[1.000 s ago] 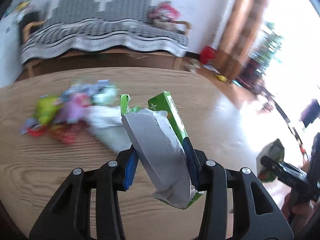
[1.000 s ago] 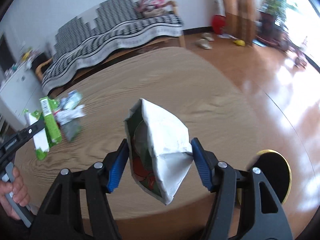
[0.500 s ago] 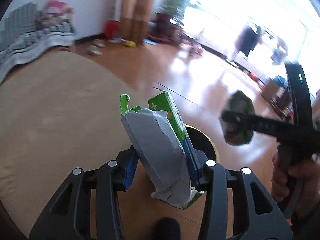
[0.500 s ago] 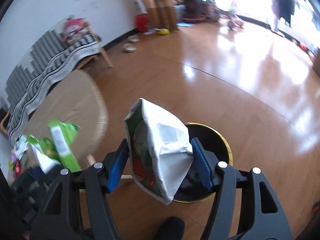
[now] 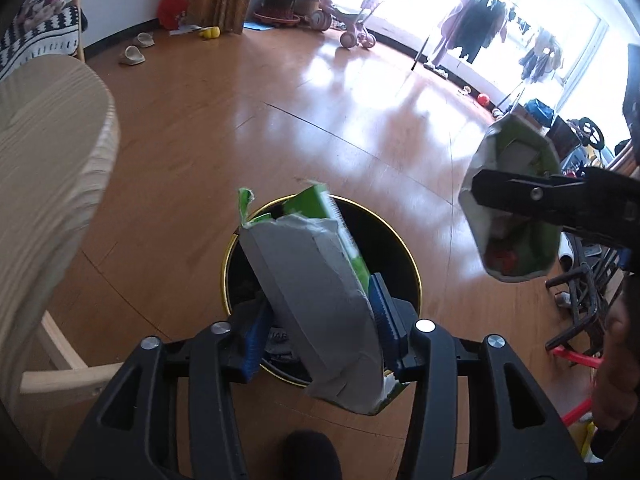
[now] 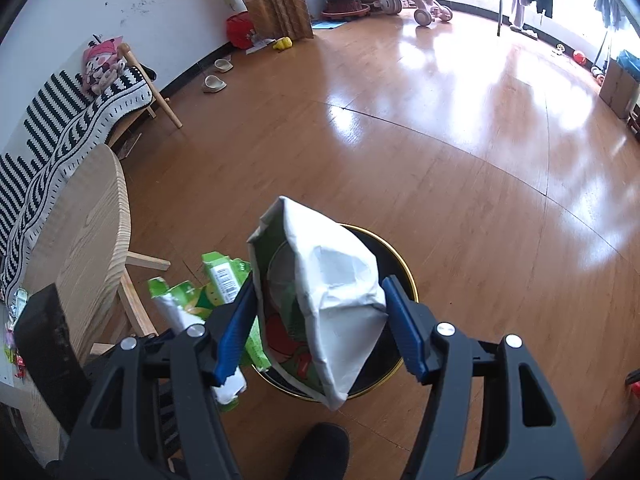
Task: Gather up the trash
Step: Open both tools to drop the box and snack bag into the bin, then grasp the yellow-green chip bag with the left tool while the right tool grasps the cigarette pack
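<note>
Wooden floor (image 5: 192,128) and black bin (image 5: 400,248) now below both grippers; surface (image 5: 44,160) swung off left. Left gripper (image 5: 320,320) jaws clamped on green wrapper (image 5: 316,292), right gripper (image 6: 320,320) jaws on white wrapper (image 6: 340,280). Release over bin judged next.

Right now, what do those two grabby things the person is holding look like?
Both look alike. The left tool has chunky black plastic arms with cut-out holes, round silver screws, and two blue ribbed pads at the tips. The right tool is built the same, with blue pads and black arms. No cables or markings show. A bare hand grips the right tool's handle; no sleeve is visible.
</note>
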Motion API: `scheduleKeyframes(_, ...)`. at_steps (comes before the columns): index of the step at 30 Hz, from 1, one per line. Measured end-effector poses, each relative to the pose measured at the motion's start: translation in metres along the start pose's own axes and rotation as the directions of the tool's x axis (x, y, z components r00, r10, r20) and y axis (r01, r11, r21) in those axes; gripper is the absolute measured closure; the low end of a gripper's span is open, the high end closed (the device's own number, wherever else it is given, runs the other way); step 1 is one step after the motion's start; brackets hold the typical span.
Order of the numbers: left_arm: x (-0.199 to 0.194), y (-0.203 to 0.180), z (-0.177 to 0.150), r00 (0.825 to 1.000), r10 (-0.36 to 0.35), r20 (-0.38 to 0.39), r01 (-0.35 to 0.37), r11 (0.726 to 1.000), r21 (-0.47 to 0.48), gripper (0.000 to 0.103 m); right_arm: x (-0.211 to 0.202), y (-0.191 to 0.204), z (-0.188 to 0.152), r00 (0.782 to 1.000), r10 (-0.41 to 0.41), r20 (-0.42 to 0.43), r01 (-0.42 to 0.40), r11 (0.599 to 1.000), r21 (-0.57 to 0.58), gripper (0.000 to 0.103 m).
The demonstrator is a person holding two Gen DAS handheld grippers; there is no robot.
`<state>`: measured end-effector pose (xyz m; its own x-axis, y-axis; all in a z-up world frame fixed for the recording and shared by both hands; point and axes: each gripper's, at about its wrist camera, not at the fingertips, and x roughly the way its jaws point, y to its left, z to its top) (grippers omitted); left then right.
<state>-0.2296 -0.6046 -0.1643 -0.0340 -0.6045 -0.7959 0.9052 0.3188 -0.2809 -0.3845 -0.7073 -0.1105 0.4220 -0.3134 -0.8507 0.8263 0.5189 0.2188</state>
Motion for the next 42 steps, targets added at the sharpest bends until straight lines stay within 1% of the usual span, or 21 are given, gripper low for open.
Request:
scheduleKeyframes(1,0.003,-0.001,0.001,1.000,0.003,-0.006,-0.003,1.000,0.007,0.054,0.001,-0.001,0.001,1.000,-0.002,-0.001,0.002,1.000,0.002,0.040)
scheduleKeyframes(3,0.006,-0.006,0.004,1.000,0.000,-0.003,0.000,1.000,0.013,0.036,0.003,-0.004,0.002,1.000,-0.003,-0.004,0.003,1.000,0.010,0.040)
scheduleKeyframes(4,0.005,-0.007,0.005,1.000,-0.003,0.005,0.003,1.000,0.018,0.033,0.004,-0.004,0.002,1.000,-0.003,-0.005,0.003,1.000,0.013,0.040)
scheduleKeyframes(9,-0.009,-0.005,0.011,1.000,-0.020,0.023,0.020,0.999,0.026,0.030,0.011,-0.004,0.007,1.000,-0.005,-0.019,0.005,0.999,0.033,0.040)
scheduleKeyframes(13,-0.034,0.001,0.010,0.998,-0.018,0.053,0.016,0.999,0.029,0.026,0.016,-0.003,0.011,1.000,-0.001,-0.028,0.002,0.999,0.036,0.039)
scheduleKeyframes(15,-0.049,0.006,0.010,0.997,-0.014,0.070,0.012,1.000,0.028,0.024,0.019,-0.001,0.011,0.999,0.006,-0.036,-0.005,1.000,0.029,0.037)
scheduleKeyframes(19,-0.087,0.015,0.008,0.993,0.012,0.115,-0.017,0.999,0.043,0.018,0.026,0.014,0.010,0.998,-0.016,-0.060,0.016,1.000,0.002,0.030)
scheduleKeyframes(22,-0.119,0.028,0.003,0.987,0.050,0.152,-0.057,0.998,0.042,0.014,0.028,0.026,0.012,0.998,-0.026,-0.059,0.026,1.000,-0.006,0.020)
scheduleKeyframes(26,-0.165,0.058,-0.007,0.975,0.121,0.185,-0.126,0.992,0.013,0.013,0.027,0.046,0.013,0.998,-0.016,-0.055,0.016,1.000,-0.010,0.019)
scheduleKeyframes(28,-0.187,0.076,-0.014,0.967,0.159,0.201,-0.159,0.987,-0.016,0.012,0.023,0.067,0.012,0.999,0.006,-0.050,-0.008,1.000,-0.030,0.019)
scheduleKeyframes(30,-0.216,0.098,-0.024,0.954,0.207,0.218,-0.199,0.978,-0.059,0.011,0.016,0.098,0.009,0.998,0.043,-0.038,-0.045,0.996,-0.072,0.019)
scheduleKeyframes(32,-0.240,0.120,-0.033,0.941,0.254,0.224,-0.236,0.966,-0.102,0.011,0.008,0.133,0.005,0.996,0.086,-0.031,-0.089,0.988,-0.123,0.019)
scheduleKeyframes(34,-0.265,0.147,-0.047,0.925,0.306,0.227,-0.276,0.948,-0.156,0.011,-0.002,0.182,-0.002,0.989,0.146,-0.030,-0.149,0.969,-0.198,0.019)
scheduleKeyframes(35,-0.273,0.157,-0.051,0.919,0.324,0.225,-0.288,0.941,-0.177,0.011,-0.004,0.198,-0.004,0.986,0.163,-0.032,-0.166,0.961,-0.220,0.019)
scheduleKeyframes(36,-0.284,0.169,-0.057,0.912,0.345,0.222,-0.302,0.931,-0.203,0.011,-0.010,0.229,-0.011,0.979,0.201,-0.040,-0.204,0.942,-0.266,0.019)
scheduleKeyframes(37,-0.295,0.181,-0.063,0.904,0.366,0.219,-0.318,0.920,-0.228,0.011,-0.013,0.247,-0.015,0.974,0.221,-0.047,-0.225,0.929,-0.293,0.019)
scheduleKeyframes(38,-0.310,0.200,-0.073,0.890,0.403,0.213,-0.345,0.901,-0.263,0.011,-0.016,0.268,-0.020,0.968,0.246,-0.055,-0.250,0.913,-0.324,0.019)
scheduleKeyframes(39,-0.320,0.212,-0.080,0.879,0.429,0.209,-0.365,0.886,-0.286,0.011,-0.020,0.297,-0.028,0.958,0.278,-0.070,-0.284,0.887,-0.363,0.019)
scheduleKeyframes(40,-0.332,0.227,-0.088,0.866,0.455,0.206,-0.383,0.870,-0.311,0.011,-0.023,0.318,-0.035,0.950,0.301,-0.082,-0.309,0.867,-0.390,0.019)
scheduleKeyframes(41,-0.341,0.236,-0.093,0.857,0.473,0.204,-0.395,0.857,-0.330,0.011,-0.026,0.345,-0.045,0.938,0.332,-0.102,-0.343,0.837,-0.426,0.019)
scheduleKeyframes(42,-0.354,0.252,-0.103,0.843,0.499,0.199,-0.411,0.838,-0.359,0.011,-0.028,0.363,-0.049,0.930,0.349,-0.116,-0.363,0.818,-0.446,0.019)
